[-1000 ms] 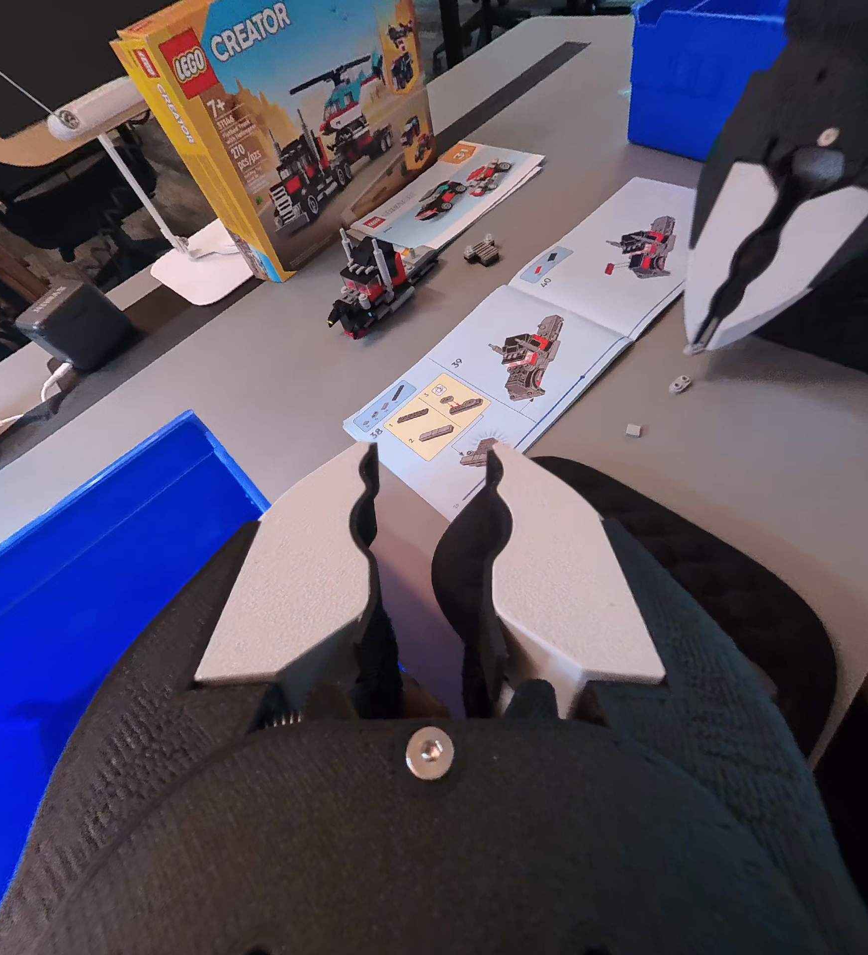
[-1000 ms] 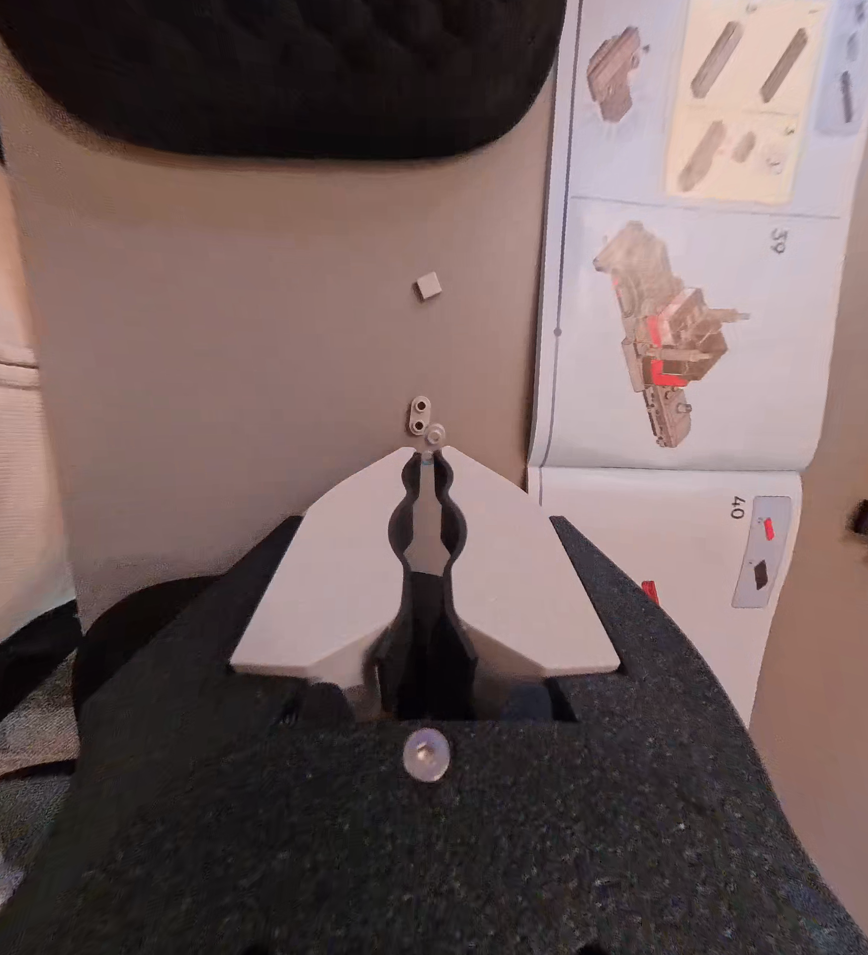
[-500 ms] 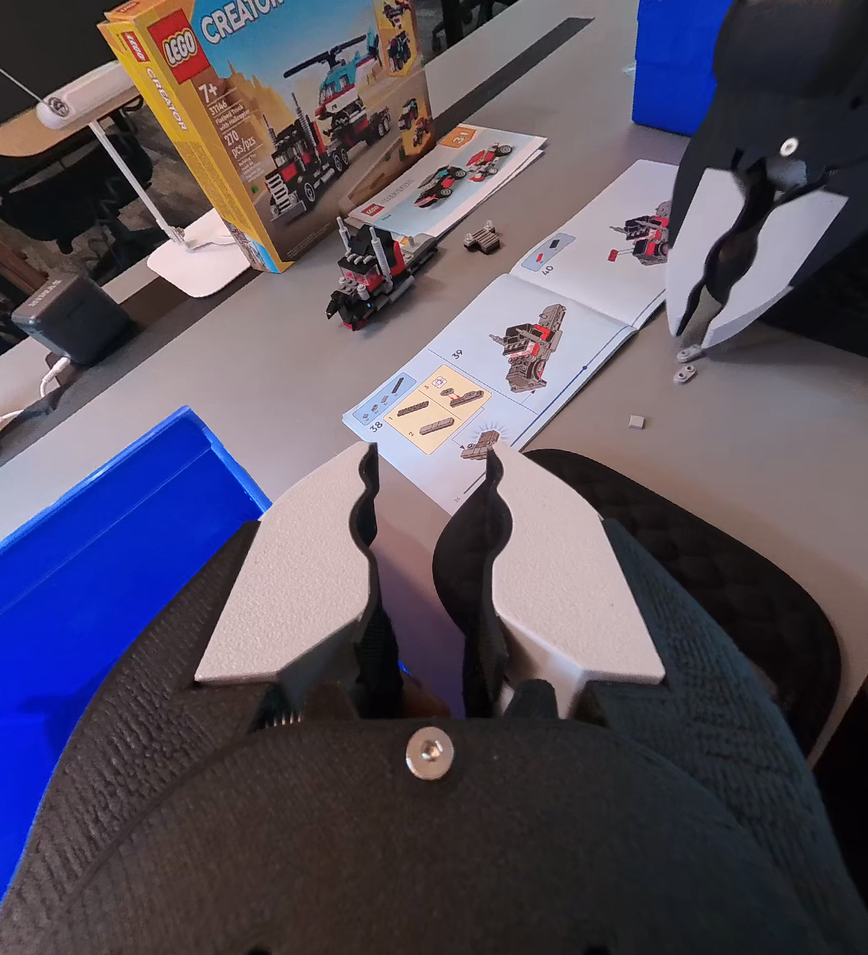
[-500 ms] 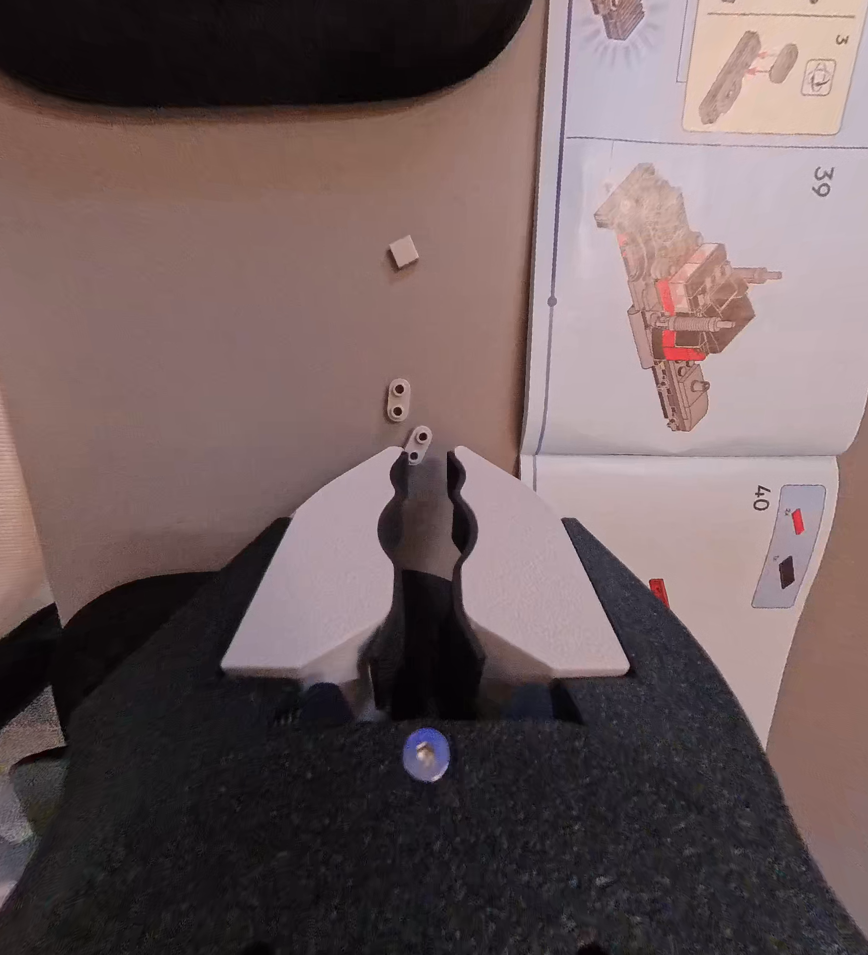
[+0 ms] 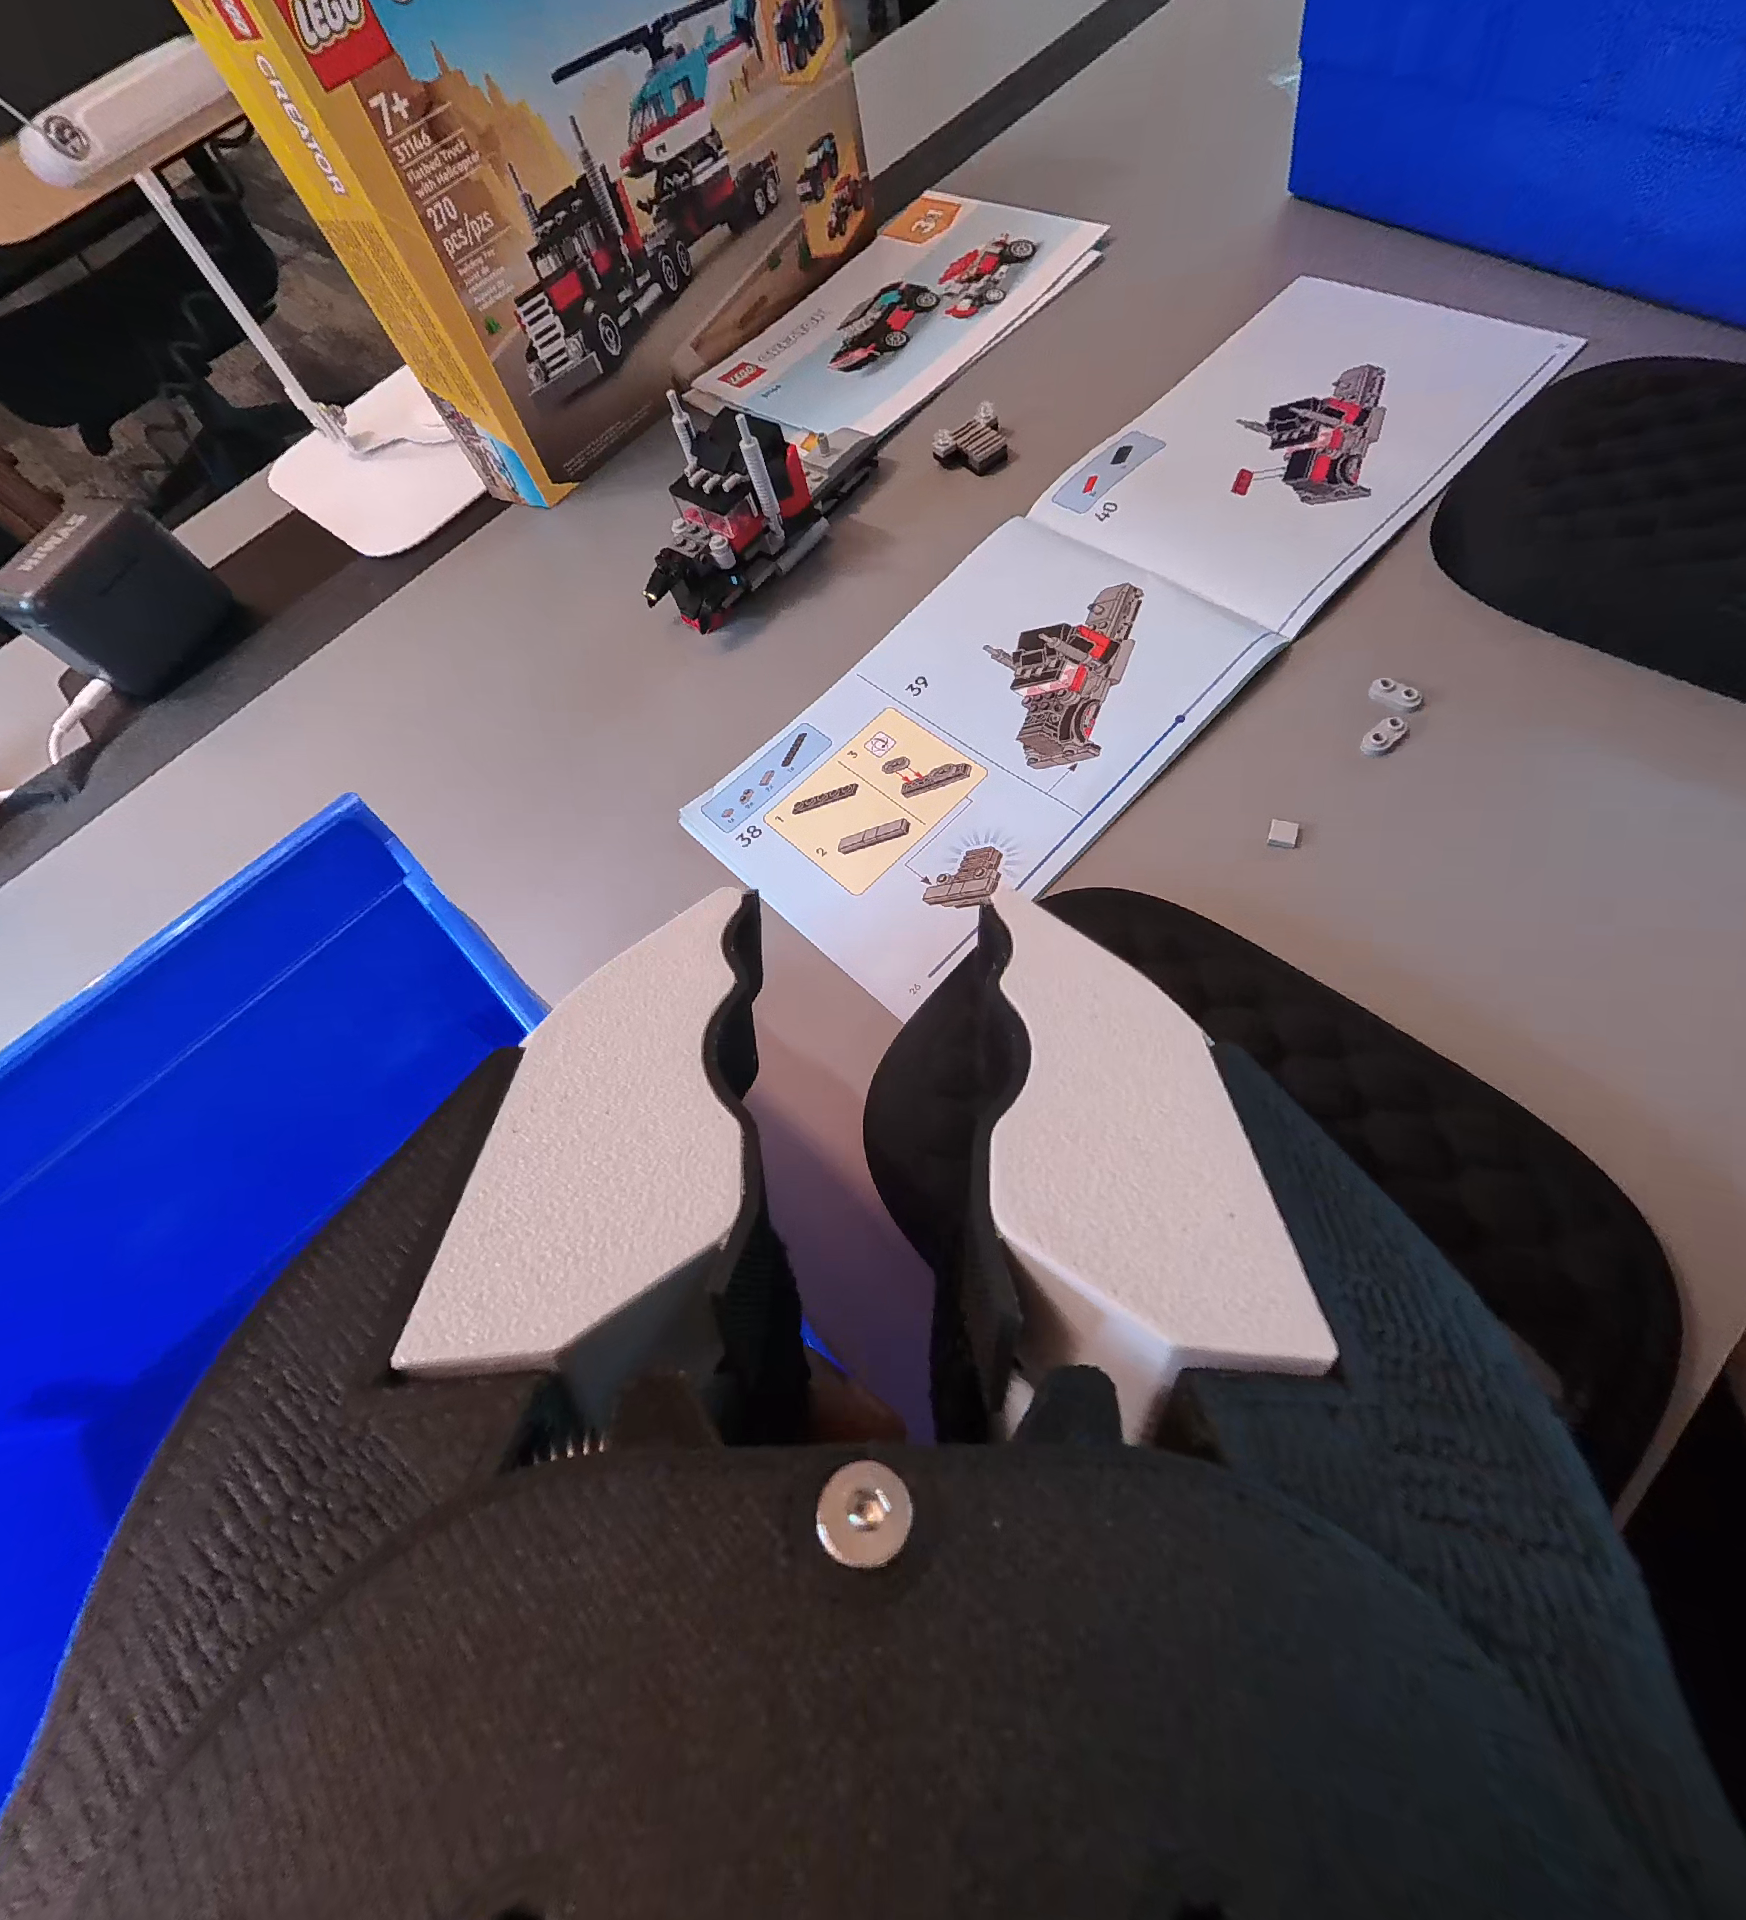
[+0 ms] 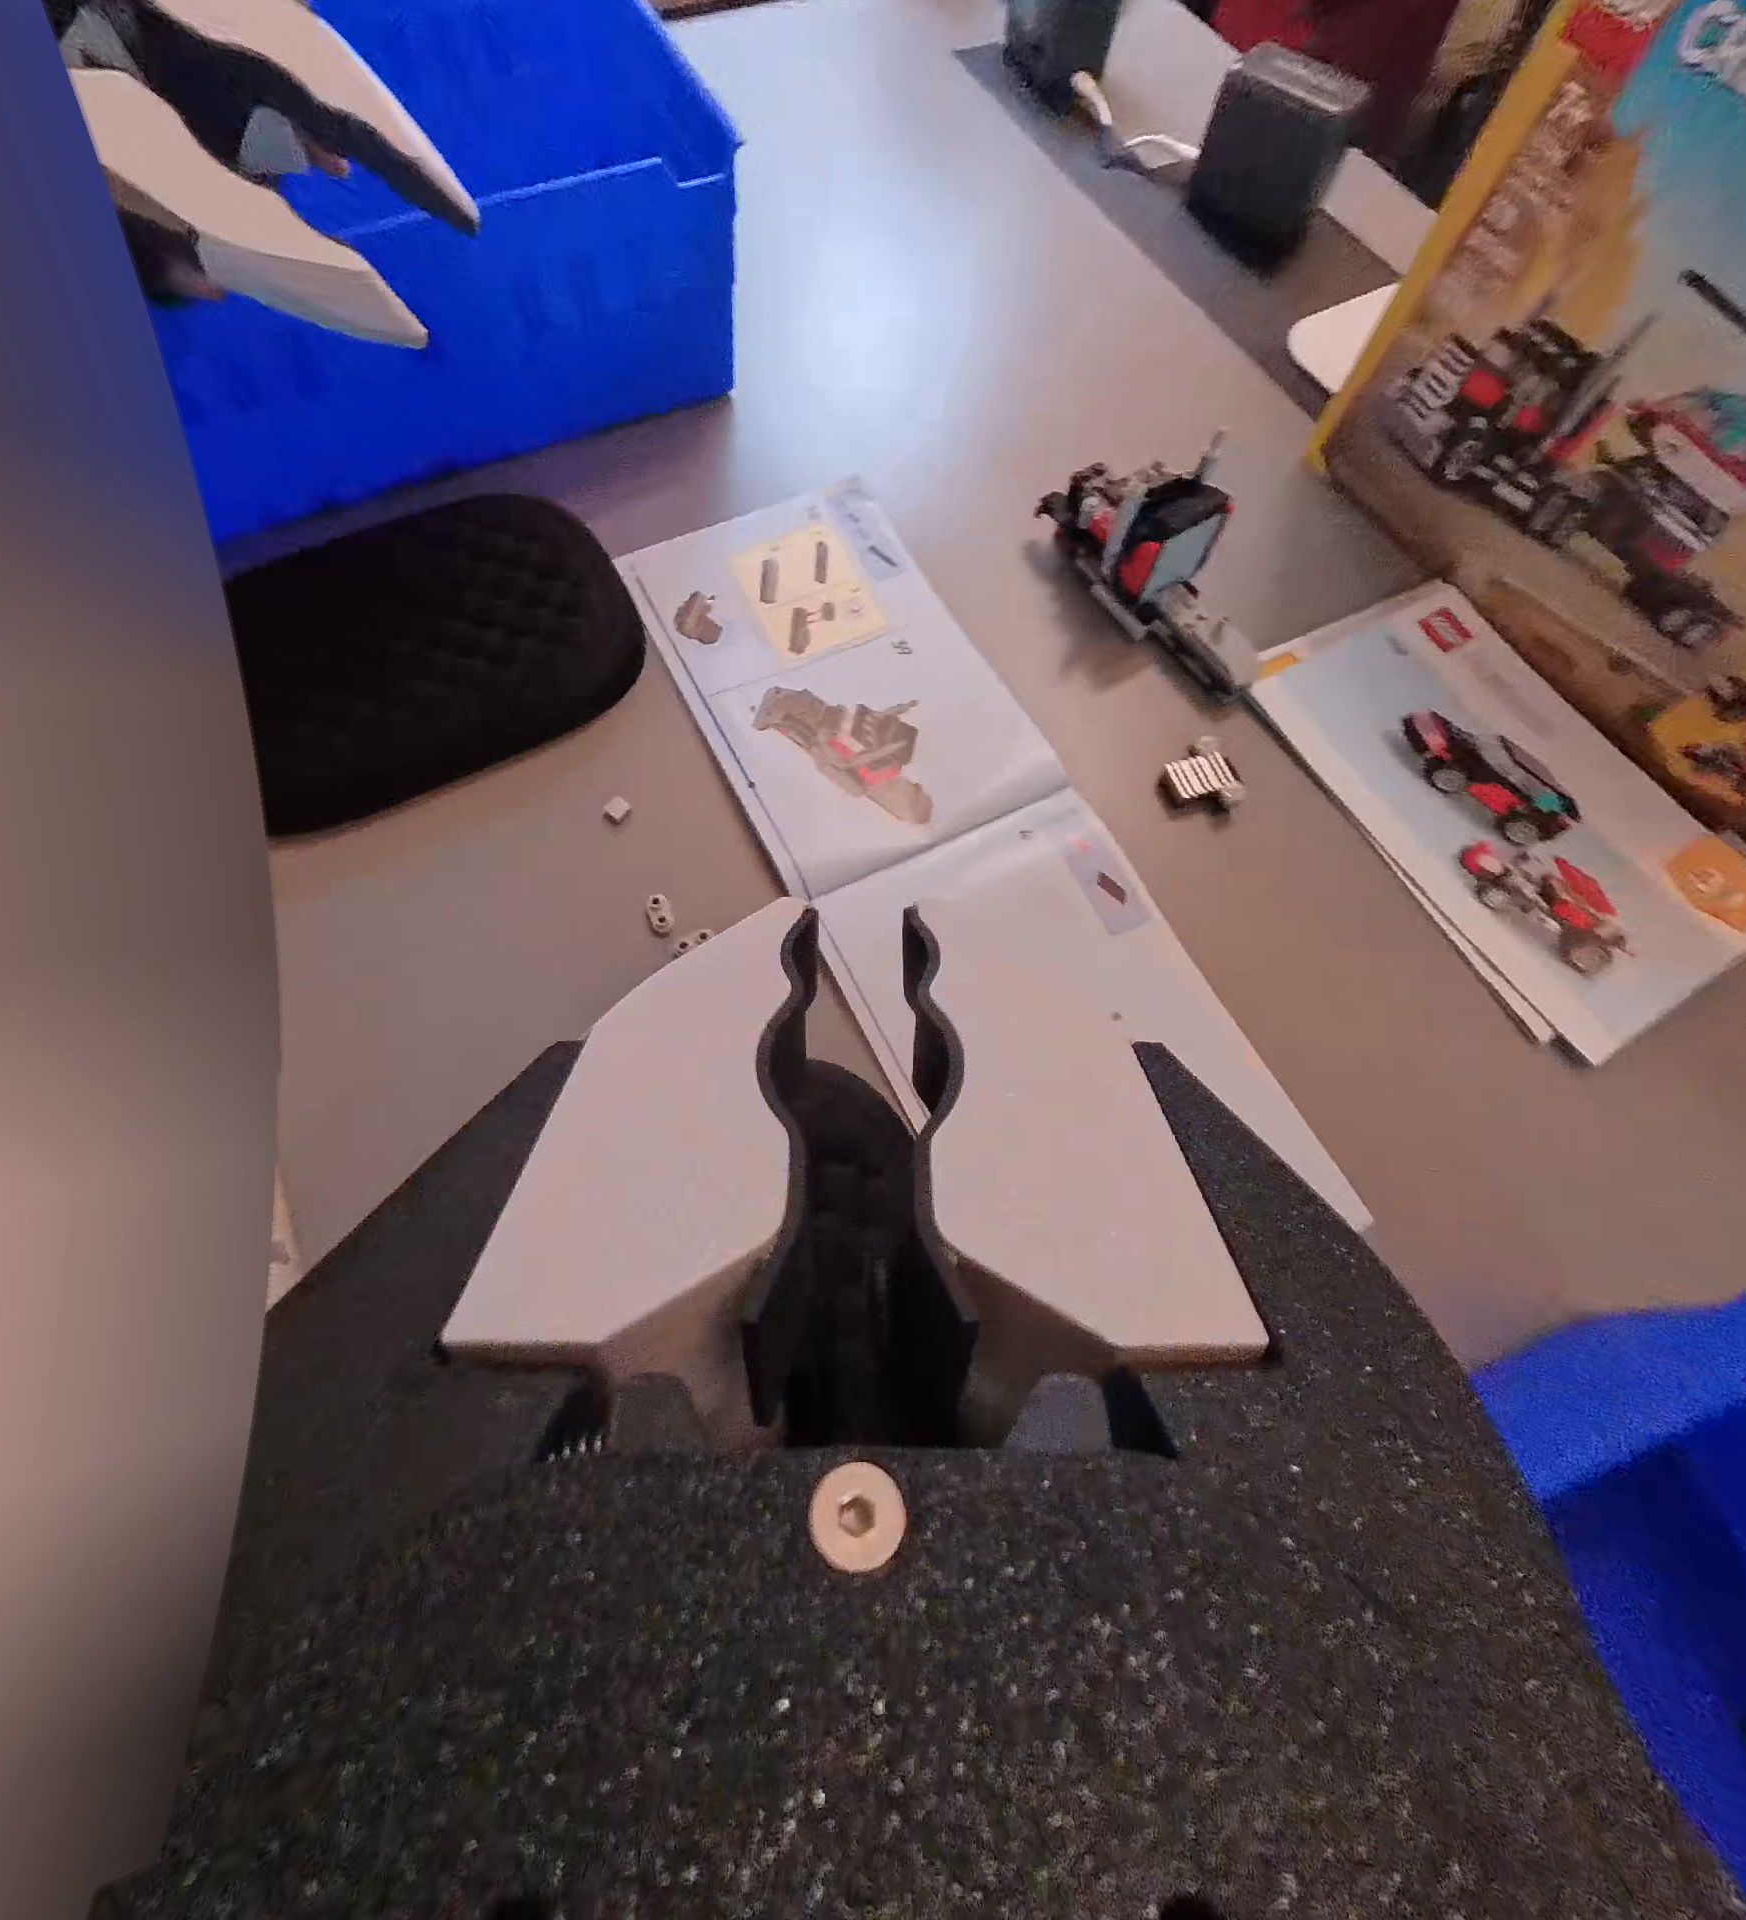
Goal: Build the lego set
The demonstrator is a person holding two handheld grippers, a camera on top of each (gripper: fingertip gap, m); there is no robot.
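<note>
A partly built black and red truck (image 5: pixel 744 520) stands on the grey table beyond the open instruction booklet (image 5: pixel 1108 665). A small grey and black sub-assembly (image 5: pixel 973 442) lies near it. Two small grey plates (image 5: pixel 1396 694) and a grey tile (image 5: pixel 1283 832) lie right of the booklet. My left gripper (image 5: pixel 869 909) is open and empty above the booklet's near corner. My right gripper (image 6: pixel 858 920) is open and empty over the booklet (image 6: pixel 848 707), with the plates (image 6: pixel 659 909) just left of its tip. The truck (image 6: pixel 1149 551) and the left gripper (image 6: pixel 448 281) also show there.
A blue bin (image 5: pixel 173 1091) sits at my left, another (image 5: pixel 1575 135) at the far right. Two black pads (image 5: pixel 1658 520) (image 5: pixel 1420 1195) lie on the table. The set's box (image 5: pixel 578 208) stands behind a second booklet (image 5: pixel 910 301). A black charger (image 5: pixel 110 597) sits far left. My hands' fingertips stand some 25 centimetres from each other. From the left gripper's tips to the grey tile (image 5: pixel 1283 832) is close to 15 centimetres. Look for it in the right wrist view (image 6: pixel 631 817) too. From either gripper's tips it is about 25 centimetres to the truck (image 6: pixel 1149 551). It turns up in the left wrist view (image 5: pixel 780 479) as well.
My right gripper opened, left a small grey plate beside the other one, then rose and drew back out of the left wrist view. My left gripper stayed open and barely moved.
</note>
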